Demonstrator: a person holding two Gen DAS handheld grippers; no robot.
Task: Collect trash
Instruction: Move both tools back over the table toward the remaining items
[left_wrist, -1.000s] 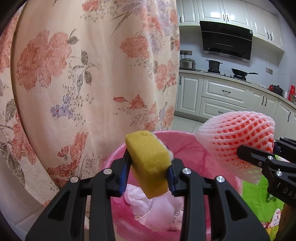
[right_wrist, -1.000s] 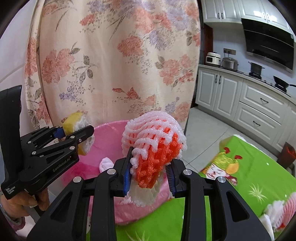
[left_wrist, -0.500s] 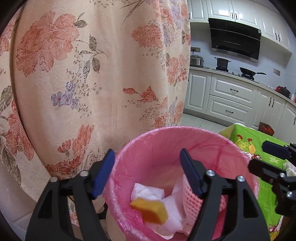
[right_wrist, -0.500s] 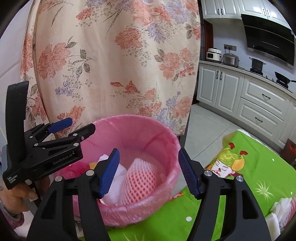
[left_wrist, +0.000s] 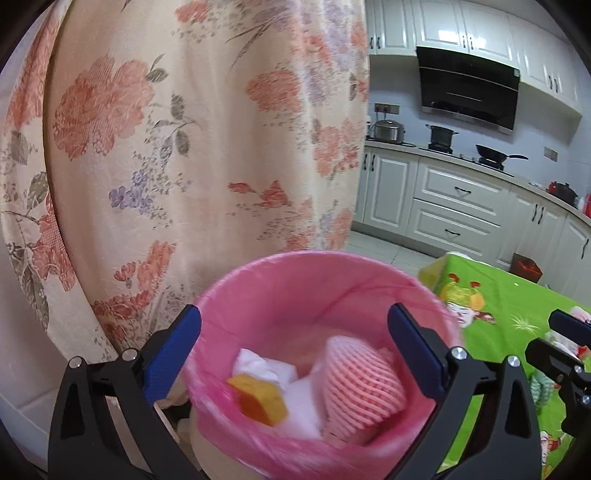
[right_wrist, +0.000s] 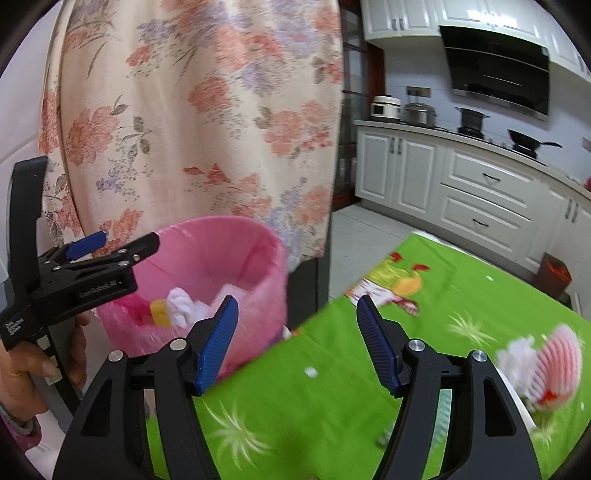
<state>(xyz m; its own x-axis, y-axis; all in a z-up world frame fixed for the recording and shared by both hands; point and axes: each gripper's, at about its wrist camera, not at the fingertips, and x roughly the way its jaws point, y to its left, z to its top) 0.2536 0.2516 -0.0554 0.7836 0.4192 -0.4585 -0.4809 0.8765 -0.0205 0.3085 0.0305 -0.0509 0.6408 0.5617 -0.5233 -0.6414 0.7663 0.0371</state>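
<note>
A pink-lined trash bin (left_wrist: 258, 280) stands beside the green table. Inside it lie a yellow sponge (left_wrist: 262, 398), white tissue (left_wrist: 258, 365) and a pink foam fruit net (left_wrist: 362, 380). My left gripper (left_wrist: 295, 354) is open and empty, right above the bin. My right gripper (right_wrist: 295, 339) is open and empty over the green tablecloth (right_wrist: 295, 406), to the right of the bin (right_wrist: 214, 251). Another pink foam net (right_wrist: 557, 358) with white tissue (right_wrist: 517, 358) lies on the table at the right. The left gripper (right_wrist: 110, 254) shows in the right wrist view.
A floral curtain (left_wrist: 184, 147) hangs close behind the bin. Kitchen cabinets (right_wrist: 480, 199) and a stove with pots stand at the back right. A small white scrap (right_wrist: 311, 372) lies on the tablecloth. A red-brown box (right_wrist: 556, 273) stands on the floor.
Both grippers opened and dropped the sponge and the foam net into the bin. The right gripper has since swung right, over the table.
</note>
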